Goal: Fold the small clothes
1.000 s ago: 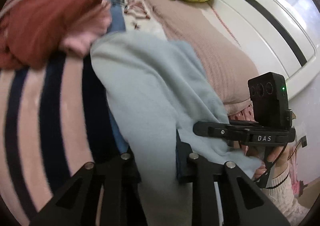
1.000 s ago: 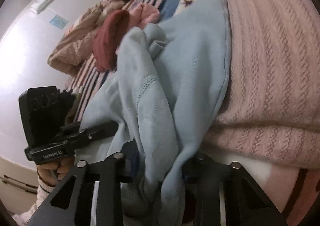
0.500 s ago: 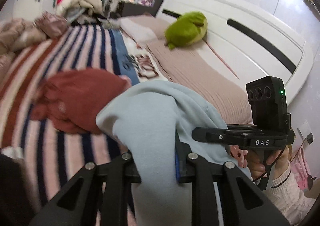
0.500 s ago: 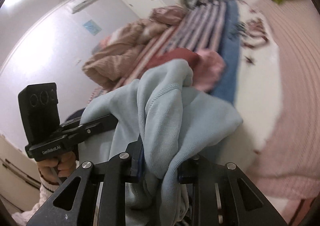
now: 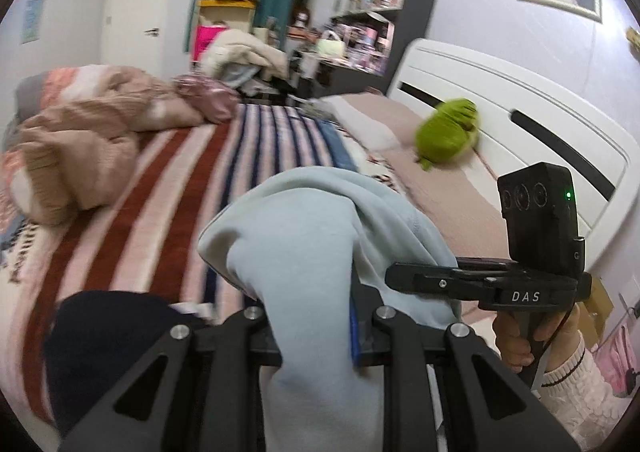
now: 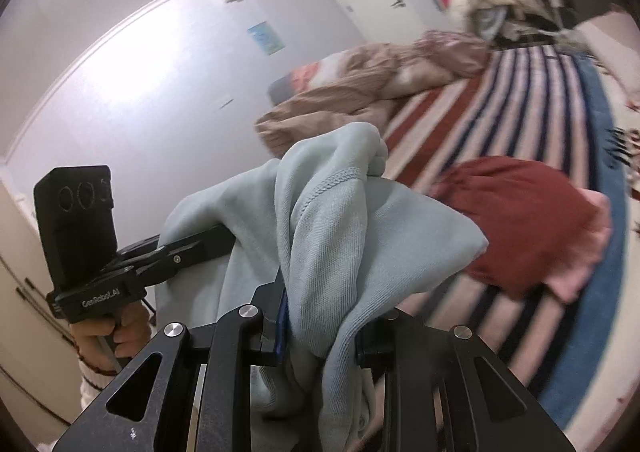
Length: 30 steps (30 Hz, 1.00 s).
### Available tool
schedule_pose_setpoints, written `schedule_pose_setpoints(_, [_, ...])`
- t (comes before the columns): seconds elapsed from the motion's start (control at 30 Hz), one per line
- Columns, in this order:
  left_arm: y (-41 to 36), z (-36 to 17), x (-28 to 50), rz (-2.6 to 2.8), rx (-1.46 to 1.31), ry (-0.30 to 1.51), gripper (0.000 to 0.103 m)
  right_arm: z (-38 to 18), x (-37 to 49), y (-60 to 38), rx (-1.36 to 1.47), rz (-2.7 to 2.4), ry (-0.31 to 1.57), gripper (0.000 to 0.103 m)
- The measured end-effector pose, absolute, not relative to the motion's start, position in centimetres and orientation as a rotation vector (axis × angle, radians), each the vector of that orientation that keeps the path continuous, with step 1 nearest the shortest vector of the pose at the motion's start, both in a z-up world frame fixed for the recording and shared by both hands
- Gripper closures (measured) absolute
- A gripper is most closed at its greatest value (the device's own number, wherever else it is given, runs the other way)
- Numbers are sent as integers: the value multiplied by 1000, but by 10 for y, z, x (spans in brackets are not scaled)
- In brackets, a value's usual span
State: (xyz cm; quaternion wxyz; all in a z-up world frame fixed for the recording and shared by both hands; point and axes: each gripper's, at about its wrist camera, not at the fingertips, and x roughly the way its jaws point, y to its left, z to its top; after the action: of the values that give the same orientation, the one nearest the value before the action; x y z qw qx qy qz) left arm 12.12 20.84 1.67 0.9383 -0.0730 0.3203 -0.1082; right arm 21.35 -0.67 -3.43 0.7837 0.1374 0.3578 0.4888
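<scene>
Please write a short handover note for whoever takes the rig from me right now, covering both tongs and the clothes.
Left tongs: shut on the light blue top.
Right tongs: shut on the same top, which is bunched and hangs between both tongs above the striped bedspread.
On the bed: a dark red garment with something pink under it, unfolded; a dark blue item near the front edge.
Done: the top is picked up; no fold is made.
Left: spread the top flat, fold it, then probably the red one.
</scene>
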Motion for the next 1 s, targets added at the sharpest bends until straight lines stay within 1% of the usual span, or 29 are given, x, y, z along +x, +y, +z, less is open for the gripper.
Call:
schedule_pose_setpoints(0.27, [310,13,88,-74,-213,682,85,-34,206,114,258,1180,847,85])
schedule_pose_setpoints(0.5, [361,-35,73,-6,-295,784,83,-70,202,190,184,1206,972,84])
schedule_pose_setpoints(0.57, [367,-44,72,7,-307,793,79,-84,202,204,155,1200,1005,83])
schedule_pose_setpoints(0.6, [369,-45,71,15,-309,793,77,-88,201,208,141,1198,1014,80])
schedule_pose_setpoints(0.67, [368,-47,70,24,-302,790,67,-95,200,211,107,1182,1018,77])
schedule_pose_setpoints(0.73, [367,-46,68,38,-276,784,64,-97,198,212,84,1168,1010,71])
schedule_pose_setpoints(0.8, [363,-43,66,41,-261,771,62,-96,197,207,71,1154,1007,56])
schedule_pose_setpoints(0.9, [358,-36,66,51,-242,749,55,-96,198,198,37,1123,997,44])
schedule_pose_setpoints(1.0, [353,-27,63,72,-211,732,46,-93,201,187,15,1095,979,41])
